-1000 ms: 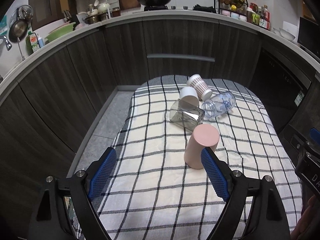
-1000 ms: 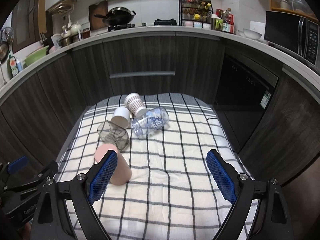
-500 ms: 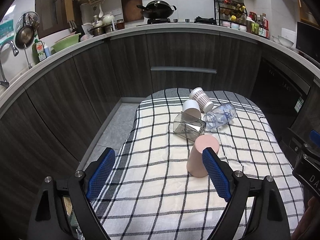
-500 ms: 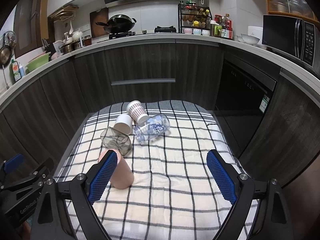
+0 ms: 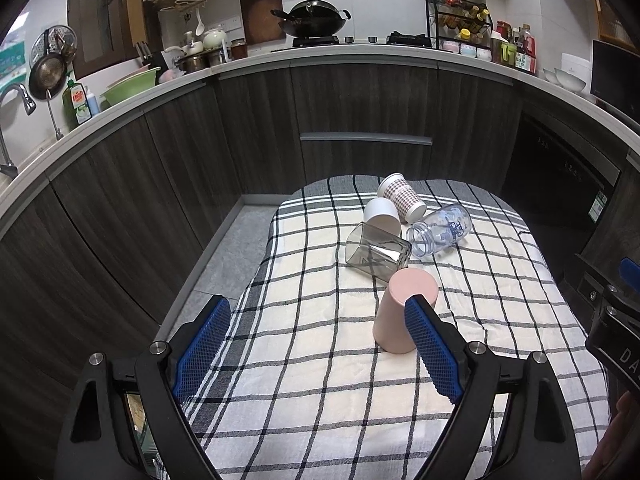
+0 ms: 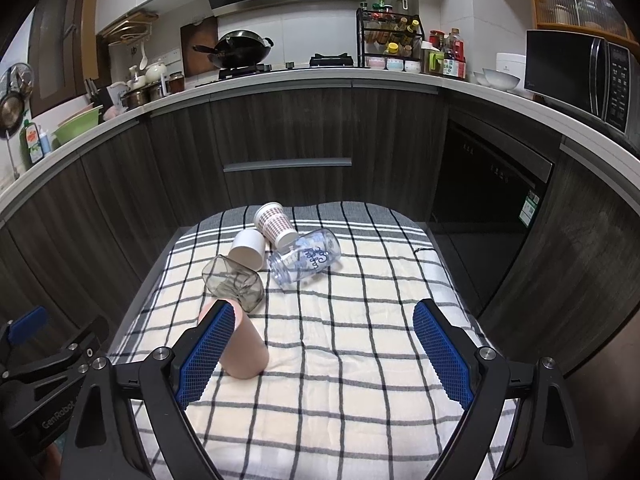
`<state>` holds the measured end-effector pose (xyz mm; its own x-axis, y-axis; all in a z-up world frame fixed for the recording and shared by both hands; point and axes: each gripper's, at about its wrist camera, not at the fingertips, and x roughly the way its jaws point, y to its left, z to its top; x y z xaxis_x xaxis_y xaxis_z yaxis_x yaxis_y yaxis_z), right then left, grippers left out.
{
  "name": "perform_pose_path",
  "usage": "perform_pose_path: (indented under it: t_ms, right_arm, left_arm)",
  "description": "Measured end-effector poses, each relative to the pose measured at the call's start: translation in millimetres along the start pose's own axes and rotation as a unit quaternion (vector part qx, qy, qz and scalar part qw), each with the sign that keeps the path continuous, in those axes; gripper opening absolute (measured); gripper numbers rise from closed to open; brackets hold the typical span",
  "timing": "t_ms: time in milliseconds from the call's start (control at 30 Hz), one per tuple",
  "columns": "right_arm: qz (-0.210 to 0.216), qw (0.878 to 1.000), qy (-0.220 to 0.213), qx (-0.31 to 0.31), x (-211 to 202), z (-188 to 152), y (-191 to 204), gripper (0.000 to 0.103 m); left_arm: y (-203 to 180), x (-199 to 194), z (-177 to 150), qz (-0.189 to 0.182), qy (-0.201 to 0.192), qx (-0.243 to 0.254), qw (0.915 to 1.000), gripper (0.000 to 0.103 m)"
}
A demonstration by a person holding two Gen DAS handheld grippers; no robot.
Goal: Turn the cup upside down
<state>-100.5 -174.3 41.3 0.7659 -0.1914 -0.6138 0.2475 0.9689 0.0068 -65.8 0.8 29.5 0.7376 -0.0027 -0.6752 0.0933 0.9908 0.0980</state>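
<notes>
A pink cup stands upside down on the checked cloth, its closed base up; it also shows in the right wrist view. My left gripper is open and empty, held back from the cup, with its right finger in front of the cup's side. My right gripper is open and empty, to the right of the cup. Behind the cup lie a smoky square glass, a white cup, a patterned paper cup and a clear printed bottle, all on their sides.
The cloth covers a low table ringed by dark kitchen cabinets. A grey floor strip runs along its left edge. The left gripper's body shows at the right wrist view's lower left.
Both grippers have drawn back and up from the table, so the cups look farther away. The pink cup and the other items have not moved.
</notes>
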Motion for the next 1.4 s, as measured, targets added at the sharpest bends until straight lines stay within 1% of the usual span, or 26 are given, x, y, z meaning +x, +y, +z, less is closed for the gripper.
perform_pose_path:
  t_ms: [500,700,1400]
  right_arm:
    - [-0.001,1.000,0.002,0.002,0.3,-2.0,0.4,0.091]
    - [0.000,1.000,0.003,0.002,0.1,-1.3,-0.1,0.091]
    - [-0.003,1.000,0.007,0.005,3.6,-6.5,-0.6,0.091]
  left_arm:
    - [-4.0,4.7,-1.8,-0.004,0.011,0.003,0.9999,0.089]
    - [-3.4,3.8,-1.9,0.000,0.010,0.001,1.0000,0.090]
    - [-7.7,7.4,-1.8,-0.010,0.022,0.008,0.9997,0.090]
